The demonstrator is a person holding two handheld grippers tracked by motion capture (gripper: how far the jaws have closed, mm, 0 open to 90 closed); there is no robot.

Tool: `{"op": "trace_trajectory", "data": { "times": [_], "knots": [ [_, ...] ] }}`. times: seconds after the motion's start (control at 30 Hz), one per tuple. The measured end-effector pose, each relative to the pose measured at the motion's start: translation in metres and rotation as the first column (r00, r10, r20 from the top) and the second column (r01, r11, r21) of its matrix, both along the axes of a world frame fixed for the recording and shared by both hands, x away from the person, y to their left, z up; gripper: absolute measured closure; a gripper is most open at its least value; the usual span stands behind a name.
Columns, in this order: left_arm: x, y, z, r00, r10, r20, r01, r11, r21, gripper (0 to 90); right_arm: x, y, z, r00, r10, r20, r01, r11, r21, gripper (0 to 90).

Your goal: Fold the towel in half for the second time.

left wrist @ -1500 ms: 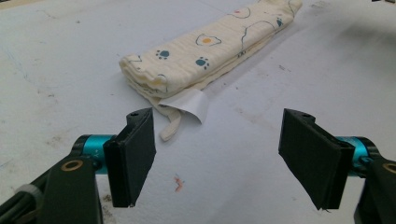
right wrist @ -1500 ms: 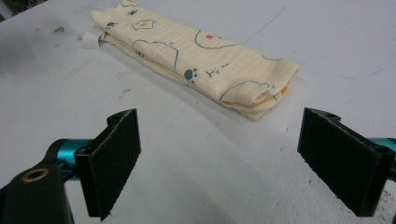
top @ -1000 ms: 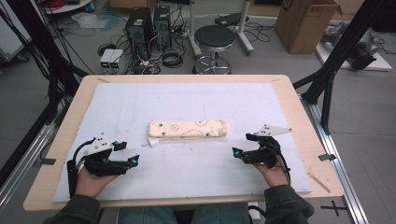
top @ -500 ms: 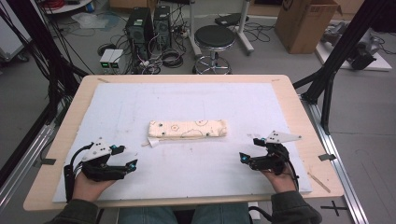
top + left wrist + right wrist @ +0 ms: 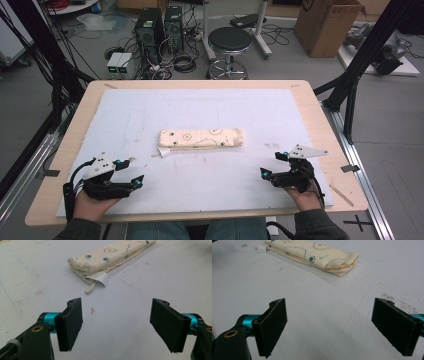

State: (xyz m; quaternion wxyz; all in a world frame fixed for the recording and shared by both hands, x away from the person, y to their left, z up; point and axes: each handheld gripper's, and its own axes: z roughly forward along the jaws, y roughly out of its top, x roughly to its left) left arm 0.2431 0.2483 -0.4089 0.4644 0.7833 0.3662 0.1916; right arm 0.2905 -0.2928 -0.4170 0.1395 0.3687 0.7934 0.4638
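Note:
A folded cream cloth (image 5: 201, 138) with small paw and animal prints lies as a long strip in the middle of the white mat (image 5: 200, 105). A white tag (image 5: 164, 152) sticks out at its left end. My left gripper (image 5: 129, 171) rests near the front left of the mat, open and holding nothing; the cloth (image 5: 110, 255) lies ahead of it. My right gripper (image 5: 272, 165) sits at the front right, open too, with the cloth's other end (image 5: 317, 253) ahead of it.
The mat covers a wooden table (image 5: 320, 125). Beyond the far edge stand a black stool (image 5: 229, 41), computer towers (image 5: 160, 25) with cables and a cardboard box (image 5: 327, 22). Black frame legs (image 5: 357, 75) rise at the right.
Both hands have drawn back a little toward the front edge of the table. The cloth has not moved.

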Motion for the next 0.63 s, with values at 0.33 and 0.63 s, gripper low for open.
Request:
{"op": "trace_trajectory", "data": {
  "times": [0.33,0.63],
  "knots": [
    [-0.0054,0.0046,-0.0006,1.0,0.004,-0.001,-0.004,1.0,0.003,26.5,-0.0072,-0.0053,-0.0023,0.9999,-0.013,-0.011,0.013,1.0,-0.005,12.5],
    [-0.0035,0.0037,-0.0033,0.9999,0.012,0.002,-0.012,0.9999,-0.001,26.6,-0.0053,-0.0026,-0.0041,1.0,-0.006,-0.005,0.006,1.0,-0.008,12.4]
  ]
}}
